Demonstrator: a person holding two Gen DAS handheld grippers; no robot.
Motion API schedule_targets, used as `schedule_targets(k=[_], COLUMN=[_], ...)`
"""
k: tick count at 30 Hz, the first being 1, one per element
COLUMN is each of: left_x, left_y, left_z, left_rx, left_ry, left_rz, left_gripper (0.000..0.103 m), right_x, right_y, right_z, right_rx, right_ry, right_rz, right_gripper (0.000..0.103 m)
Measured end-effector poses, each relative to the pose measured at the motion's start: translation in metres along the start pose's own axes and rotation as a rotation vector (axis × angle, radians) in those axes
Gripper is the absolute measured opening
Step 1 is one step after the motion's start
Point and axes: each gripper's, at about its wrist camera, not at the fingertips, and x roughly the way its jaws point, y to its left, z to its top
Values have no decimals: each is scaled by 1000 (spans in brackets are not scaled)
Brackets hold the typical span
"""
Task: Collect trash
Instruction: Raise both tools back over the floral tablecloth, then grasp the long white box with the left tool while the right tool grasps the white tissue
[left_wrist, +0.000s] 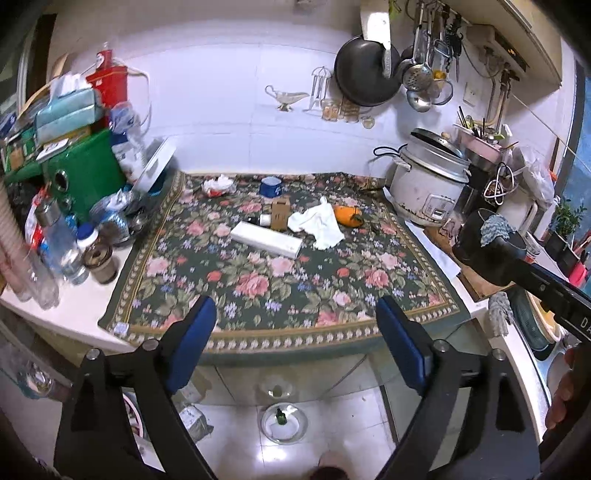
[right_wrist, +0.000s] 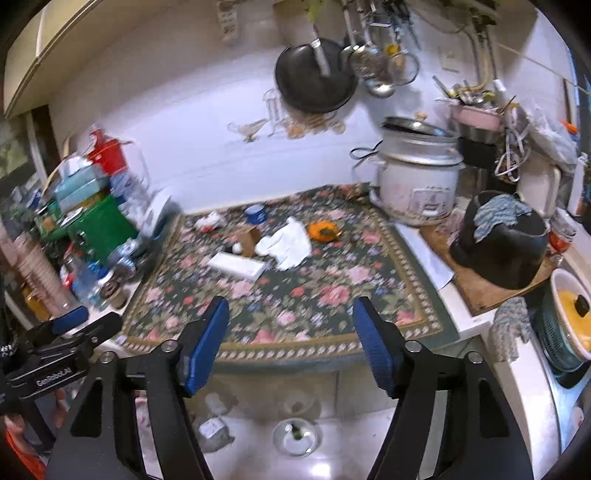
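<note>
On the floral cloth (left_wrist: 280, 280) lie a crumpled white tissue (left_wrist: 319, 223), an orange peel (left_wrist: 347, 215), a long white box (left_wrist: 266, 239), a small brown carton (left_wrist: 279, 213), a blue cup (left_wrist: 270, 185) and a crumpled wrapper (left_wrist: 218, 184). My left gripper (left_wrist: 295, 332) is open and empty, held before the counter's front edge. My right gripper (right_wrist: 291, 332) is open and empty, also short of the edge; the tissue (right_wrist: 286, 243), peel (right_wrist: 322, 230) and white box (right_wrist: 238, 266) lie beyond it. The right gripper's body shows at the right of the left wrist view (left_wrist: 546, 284).
A green box (left_wrist: 83, 173), bottles and jars (left_wrist: 70, 254) crowd the left. A rice cooker (left_wrist: 428, 184) and a black pot with a rag (right_wrist: 502, 240) stand right. A pan (left_wrist: 365, 75) hangs on the wall. A glass bowl (left_wrist: 284, 422) sits on the floor below.
</note>
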Motion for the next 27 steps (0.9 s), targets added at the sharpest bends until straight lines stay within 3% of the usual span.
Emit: schedule_targets(k=[5, 13, 19, 27], left_x=[26, 97, 186, 309], left_y=[-8, -16, -10, 11], left_z=[21, 70, 99, 92], left_rx=[-12, -82, -208, -360], left_ry=[-8, 25, 127, 270], left_rz=[14, 87, 181, 305], left_gripper=[96, 98, 99, 98], right_x=[19, 78, 130, 213], right_y=[-18, -50, -70, -97], right_z=[15, 57, 95, 112], right_rx=[-6, -34, -95, -119], right_ry=[5, 37, 93, 222], right_rz=[-10, 76, 136, 176], right_gripper=[68, 68, 69, 69])
